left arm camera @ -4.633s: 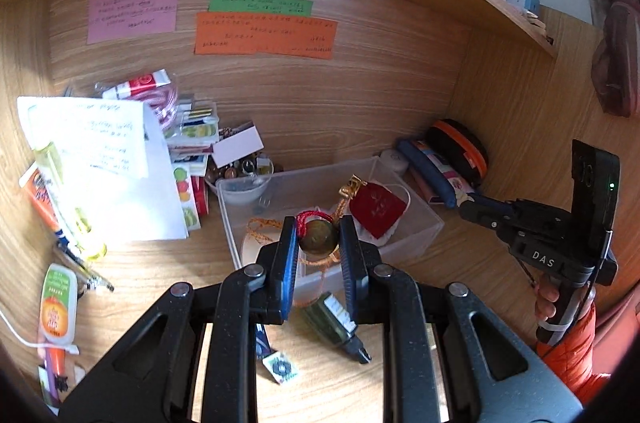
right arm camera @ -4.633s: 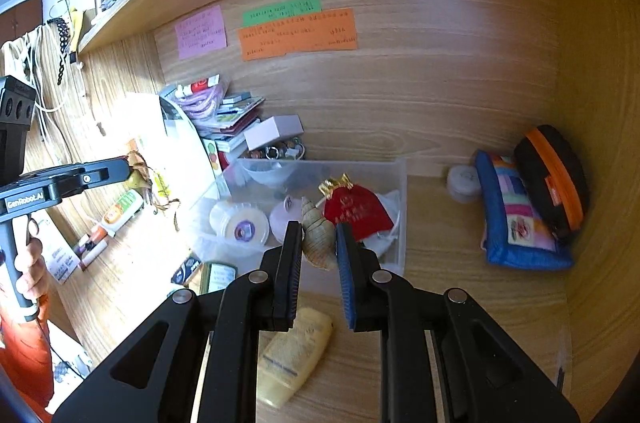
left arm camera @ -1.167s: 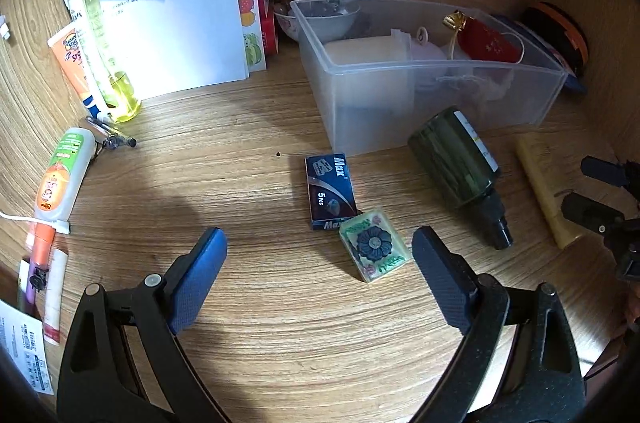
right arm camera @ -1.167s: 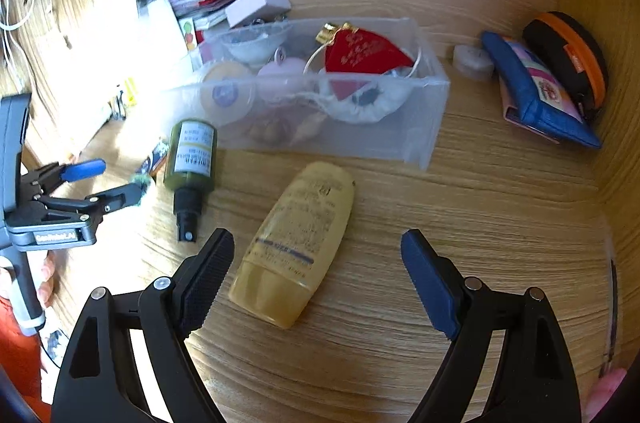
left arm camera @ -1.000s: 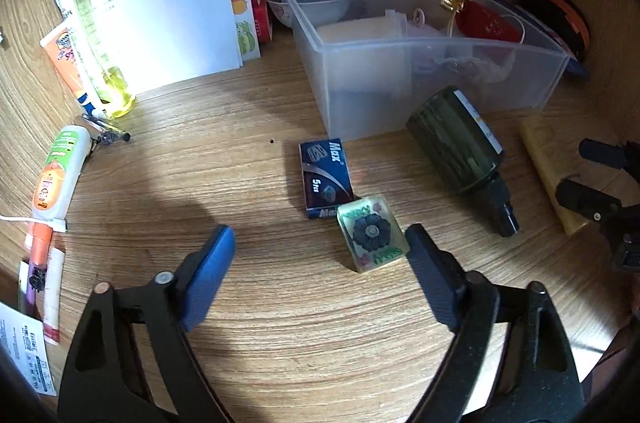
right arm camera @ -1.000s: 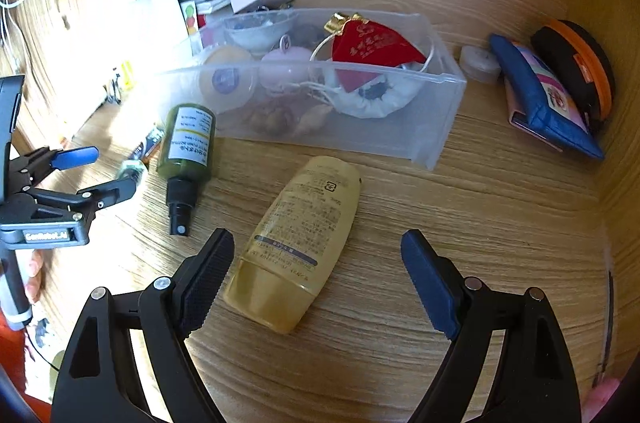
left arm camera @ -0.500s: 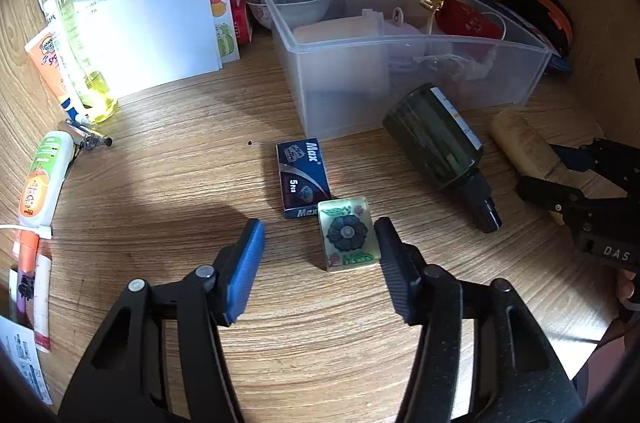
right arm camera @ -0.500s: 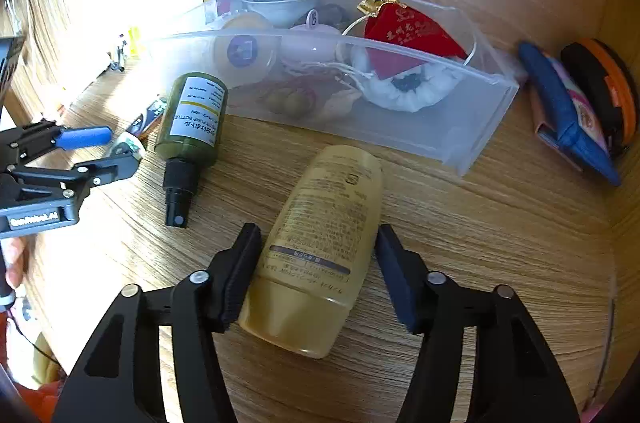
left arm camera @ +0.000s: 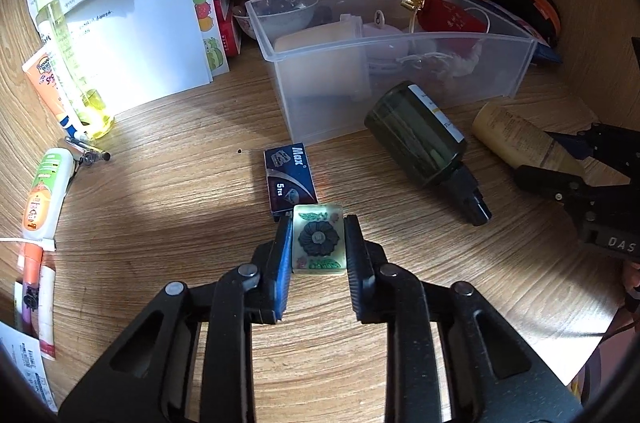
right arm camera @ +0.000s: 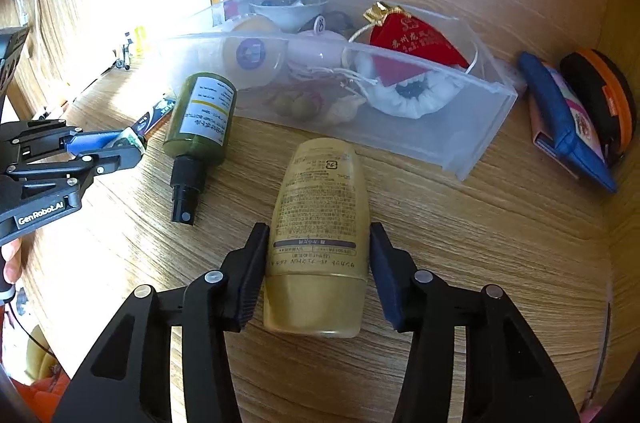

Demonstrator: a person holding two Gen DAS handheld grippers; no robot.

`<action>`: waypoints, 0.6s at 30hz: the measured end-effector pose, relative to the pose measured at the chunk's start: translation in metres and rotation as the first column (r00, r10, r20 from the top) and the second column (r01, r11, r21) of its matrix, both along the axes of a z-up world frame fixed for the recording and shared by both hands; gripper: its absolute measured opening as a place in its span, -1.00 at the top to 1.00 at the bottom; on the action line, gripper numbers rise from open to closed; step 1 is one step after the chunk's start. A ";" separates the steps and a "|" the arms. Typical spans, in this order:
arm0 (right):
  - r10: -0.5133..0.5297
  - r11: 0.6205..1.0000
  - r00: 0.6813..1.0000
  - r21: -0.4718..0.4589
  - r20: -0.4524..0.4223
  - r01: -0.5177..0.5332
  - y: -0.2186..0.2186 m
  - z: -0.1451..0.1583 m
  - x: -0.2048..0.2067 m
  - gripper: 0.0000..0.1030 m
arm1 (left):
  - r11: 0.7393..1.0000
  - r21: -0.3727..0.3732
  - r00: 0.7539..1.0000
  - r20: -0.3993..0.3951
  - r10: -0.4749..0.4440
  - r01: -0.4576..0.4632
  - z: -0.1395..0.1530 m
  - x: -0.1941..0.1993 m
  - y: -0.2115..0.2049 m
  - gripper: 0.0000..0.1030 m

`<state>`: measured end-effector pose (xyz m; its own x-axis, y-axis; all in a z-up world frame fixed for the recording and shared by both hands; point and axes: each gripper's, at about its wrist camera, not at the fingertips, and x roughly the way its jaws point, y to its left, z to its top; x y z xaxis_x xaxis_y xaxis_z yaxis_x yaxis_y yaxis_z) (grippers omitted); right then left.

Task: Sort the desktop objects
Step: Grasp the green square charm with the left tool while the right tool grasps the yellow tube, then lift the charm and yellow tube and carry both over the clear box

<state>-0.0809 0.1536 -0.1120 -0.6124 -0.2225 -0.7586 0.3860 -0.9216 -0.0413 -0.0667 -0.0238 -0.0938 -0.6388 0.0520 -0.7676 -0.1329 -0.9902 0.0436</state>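
Two grippers flank the clear bin [left arm camera: 400, 41]. Left of its front wall, the left gripper [left arm camera: 319, 243] pinches the flower tile [left arm camera: 319, 244], touching the blue Max box [left arm camera: 290, 179]. Beside it lies the green bottle [right arm camera: 202, 111]. Rightmost, the right gripper [right arm camera: 318, 271] brackets the yellow tube [right arm camera: 320, 235]; whether the pads touch is unclear.

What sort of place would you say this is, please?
Probably a home desk nook with wooden walls. Papers, glue and pens lie at one side, a clear bin holds trinkets, and toiletries lie on the wood: a green spray bottle and a yellow tube.
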 end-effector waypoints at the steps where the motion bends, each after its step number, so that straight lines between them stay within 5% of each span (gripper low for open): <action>1: 0.000 1.000 1.000 -0.020 0.004 0.000 0.002 0.001 0.000 0.12 | 1.000 0.005 1.000 -0.002 0.004 -0.004 0.000 0.000 -0.001 0.54; 9: -0.039 0.995 0.999 -0.098 -0.024 0.037 0.015 0.015 0.007 0.16 | 0.998 0.059 1.000 -0.011 0.024 -0.023 0.004 0.005 -0.010 0.54; 11: -0.042 0.992 0.999 -0.117 -0.032 0.038 0.018 0.021 0.010 0.32 | 0.997 0.069 0.999 -0.019 0.027 -0.026 0.007 0.006 -0.012 0.54; 12: -0.034 0.991 0.999 -0.128 -0.023 0.031 0.018 0.023 0.009 0.63 | 0.997 0.073 0.999 -0.022 0.028 -0.026 0.009 0.007 -0.013 0.54; 18: -0.027 0.990 0.999 -0.139 -0.017 0.024 0.017 0.030 0.000 0.88 | 0.995 0.097 0.999 -0.038 0.025 -0.021 0.015 0.009 -0.016 0.54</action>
